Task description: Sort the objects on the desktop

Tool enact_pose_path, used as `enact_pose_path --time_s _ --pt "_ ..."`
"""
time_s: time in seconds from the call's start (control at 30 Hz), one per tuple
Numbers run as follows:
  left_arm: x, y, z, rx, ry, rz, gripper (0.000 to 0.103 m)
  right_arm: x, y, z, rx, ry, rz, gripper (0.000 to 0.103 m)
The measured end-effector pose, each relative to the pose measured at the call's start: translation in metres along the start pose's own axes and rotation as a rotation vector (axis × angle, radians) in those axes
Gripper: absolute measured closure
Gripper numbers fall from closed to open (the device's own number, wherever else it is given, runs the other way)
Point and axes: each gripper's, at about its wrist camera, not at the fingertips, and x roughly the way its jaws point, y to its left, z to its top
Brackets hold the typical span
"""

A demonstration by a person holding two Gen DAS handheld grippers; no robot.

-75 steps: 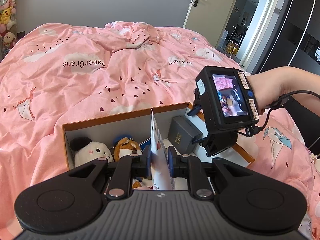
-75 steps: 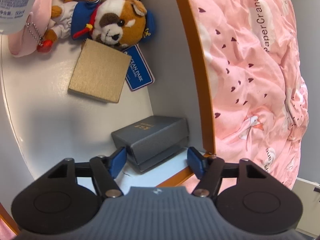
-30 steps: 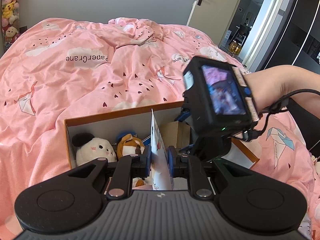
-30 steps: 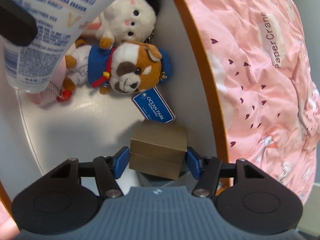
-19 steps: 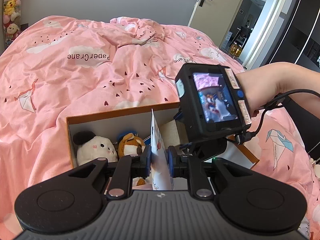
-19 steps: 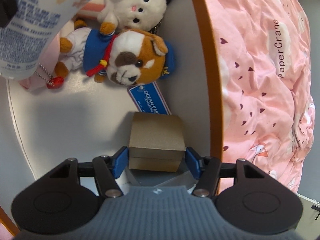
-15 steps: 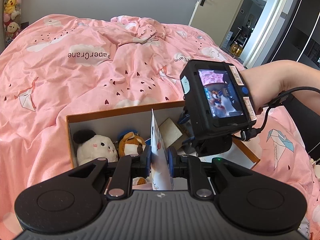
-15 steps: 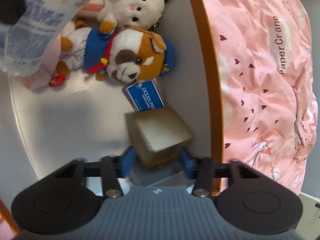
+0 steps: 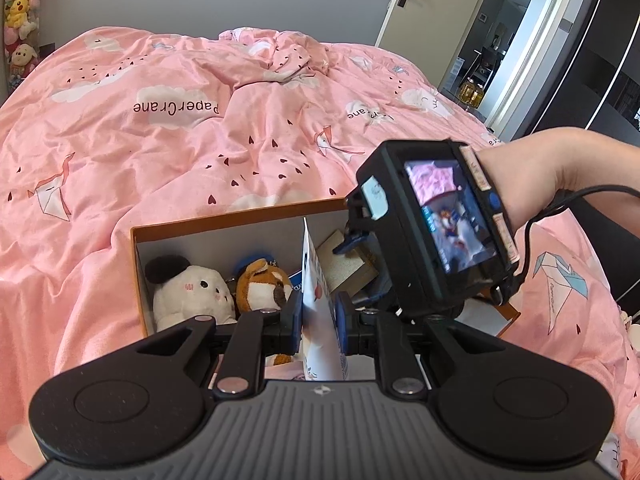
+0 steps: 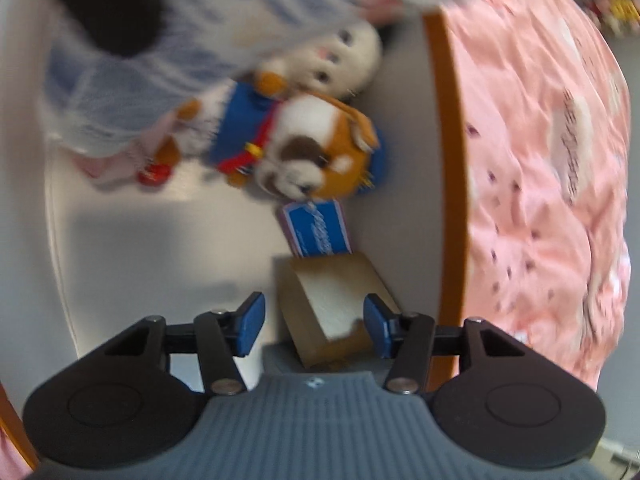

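while the right gripper [image 10: 312, 322] opens, tan box [image 10: 332, 300] sits tilted between its pads at lower centre, untouched; left gripper [image 9: 318, 322] pinches white tube [image 9: 320, 320] upright.

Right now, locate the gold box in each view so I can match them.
Left wrist: gold box centre-right, behind the held tube, under the right gripper.
Right wrist: gold box bottom centre, between the opening jaws.
Shared landmark: brown dog plush.
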Motion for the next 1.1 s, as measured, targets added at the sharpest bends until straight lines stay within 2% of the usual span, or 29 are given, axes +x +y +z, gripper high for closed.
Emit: enact_pose_path --time_s 0.27,0.47,0.57,0.77,0.9,1.1 --pt "-0.002 0.004 0.001 -0.005 0.008 0.002 0.084 0.017 0.001 0.013 0.004 -0.035 0.058 0.059" --pt "-0.001 0.006 0.002 -0.012 0.007 0.001 0.084 0.029 -0.006 0.019 0.026 -0.015 0.083 0.059" --pt "-0.001 0.008 0.002 -0.019 0.008 -0.002 0.084 0.041 -0.005 0.017 -0.004 0.051 0.082 0.062" --pt "-0.001 0.008 0.003 -0.022 0.008 -0.007 0.084 0.041 -0.015 0.013 0.046 0.038 0.076 0.063" --pt "0.002 0.007 0.003 -0.023 0.008 -0.019 0.084 0.031 -0.022 0.011 0.099 0.001 0.084 0.061" --pt "0.014 -0.003 0.007 -0.03 0.012 -0.059 0.084 -0.014 -0.027 -0.013 0.144 -0.083 0.058 0.057"
